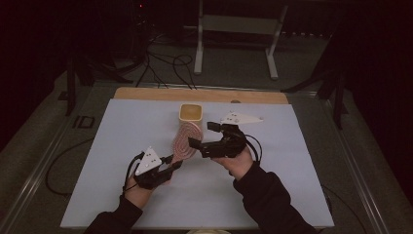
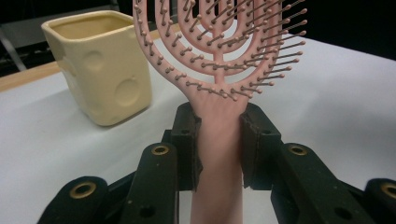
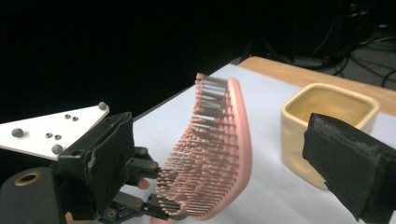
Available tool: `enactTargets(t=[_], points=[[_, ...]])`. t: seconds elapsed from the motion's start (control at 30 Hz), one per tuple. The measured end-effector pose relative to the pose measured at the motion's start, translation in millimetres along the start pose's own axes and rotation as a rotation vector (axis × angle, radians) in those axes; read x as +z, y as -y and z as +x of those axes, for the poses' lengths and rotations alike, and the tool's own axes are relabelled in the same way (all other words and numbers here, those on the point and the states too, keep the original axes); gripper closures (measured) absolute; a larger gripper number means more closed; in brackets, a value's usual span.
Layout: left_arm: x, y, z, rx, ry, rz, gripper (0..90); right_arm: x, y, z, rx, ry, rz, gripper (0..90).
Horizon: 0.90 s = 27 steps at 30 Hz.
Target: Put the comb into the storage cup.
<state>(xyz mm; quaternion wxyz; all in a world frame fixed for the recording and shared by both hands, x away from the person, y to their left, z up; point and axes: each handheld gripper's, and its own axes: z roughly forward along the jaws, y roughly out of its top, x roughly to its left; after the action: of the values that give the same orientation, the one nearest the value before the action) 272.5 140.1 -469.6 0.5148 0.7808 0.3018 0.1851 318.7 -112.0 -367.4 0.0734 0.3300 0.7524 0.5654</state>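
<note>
A pink vented hairbrush [image 1: 184,140] is held up off the white table, bristles toward my right gripper. My left gripper [image 1: 171,167] is shut on its handle [image 2: 218,140], with the pads pressing both sides just below the head [image 2: 219,42]. My right gripper [image 1: 203,135] comes in from the right and is open. The brush head [image 3: 219,154] stands in front of the wide gap between its jaws, and neither pad touches it. A pale yellow square cup [image 1: 190,113] with round dimples stands upright just behind the brush; in the gripper views the cup [image 2: 100,65] [image 3: 327,116] looks empty.
A white sheet [image 1: 272,185] covers the table, with a wooden strip [image 1: 146,94] along its far edge. Beyond it, a metal stand [image 1: 236,29] and cables [image 1: 165,63] are on the floor. Dark surroundings lie to both sides.
</note>
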Motion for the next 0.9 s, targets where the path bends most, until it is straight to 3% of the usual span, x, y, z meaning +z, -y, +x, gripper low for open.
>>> enactTargets(t=[0.23, 0.3, 0.47, 0.7, 0.73, 0.9], points=[[0.1, 0.4, 0.0, 0.003, -0.003, -0.007, 71.4, 11.7, 4.4, -2.7, 0.068, -0.016, 0.027, 15.2], [0.5, 0.5, -0.5, 0.003, -0.002, -0.011, 71.4, 16.3, 7.5, -4.6, 0.107, -0.037, 0.037, 20.2], [0.6, 0.4, -0.5, -0.001, 0.001, -0.015, 71.5, 22.2, 10.9, -4.0, 0.141, -0.068, 0.056, 29.8], [-0.8, 0.0, -1.3, 0.017, 0.002, -0.029, 71.4, 28.1, 15.0, -4.3, 0.177, -0.112, 0.087, 42.5], [-1.0, 0.0, -1.2, 0.016, 0.022, -0.033, 71.4, 29.8, 16.2, -3.8, 0.185, -0.122, 0.091, 46.9], [-0.6, -0.3, -2.5, 0.030, 0.020, -0.031, 71.4, 31.9, 17.8, -2.8, 0.182, -0.129, 0.099, 55.6]])
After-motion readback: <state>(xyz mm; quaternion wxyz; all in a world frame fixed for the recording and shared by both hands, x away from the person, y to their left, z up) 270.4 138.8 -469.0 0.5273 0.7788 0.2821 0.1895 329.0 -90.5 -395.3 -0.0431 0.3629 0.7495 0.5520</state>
